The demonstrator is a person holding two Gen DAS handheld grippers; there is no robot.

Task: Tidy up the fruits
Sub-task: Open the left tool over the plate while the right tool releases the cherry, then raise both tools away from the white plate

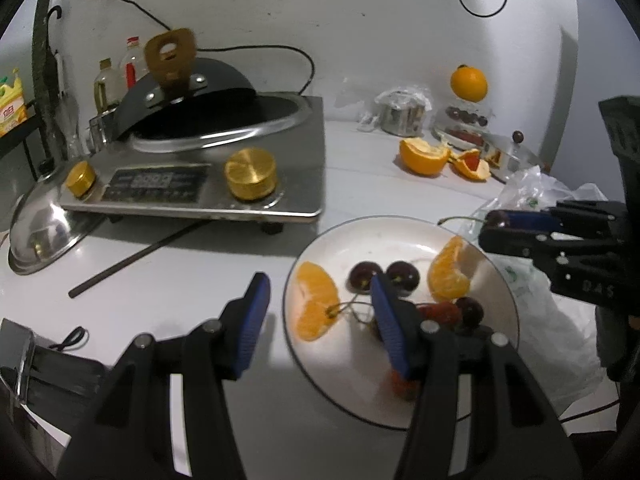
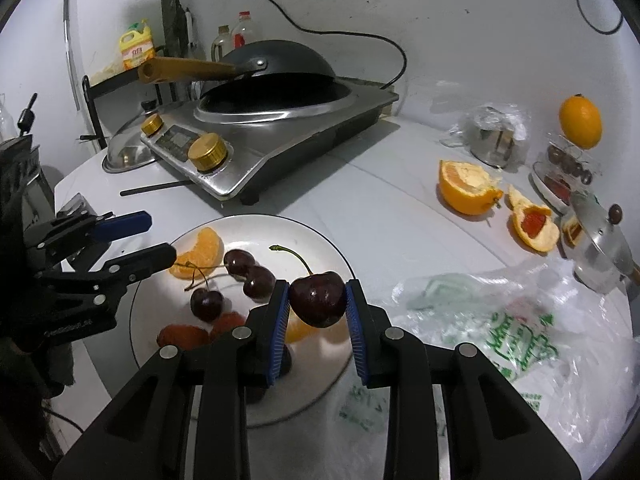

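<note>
A white plate (image 2: pixel 320 248) holds three dark cherries (image 2: pixel 259 282), orange segments (image 2: pixel 200 252) and red fruit pieces (image 2: pixel 182 336). My right gripper (image 2: pixel 318 292) is shut on another dark cherry (image 2: pixel 318 300) with its stem up, held above the plate's right part. In the left wrist view that gripper (image 1: pixel 496 228) comes in from the right, above the plate's (image 1: pixel 400 232) far right rim. My left gripper (image 1: pixel 320 282) is open with nothing between its pads. Its right finger hangs over the cherries (image 1: pixel 366 274), between the two orange segments (image 1: pixel 316 304).
An induction cooker (image 2: pixel 280 144) with a black wok stands behind the plate, with a steel lid (image 1: pixel 40 232) and a dark stick (image 1: pixel 132 260) to its left. A crumpled plastic bag (image 2: pixel 520 328) lies right of the plate. Orange peels (image 2: pixel 466 188), a steel pot (image 2: pixel 494 140) and a whole orange (image 2: pixel 580 120) are at back right.
</note>
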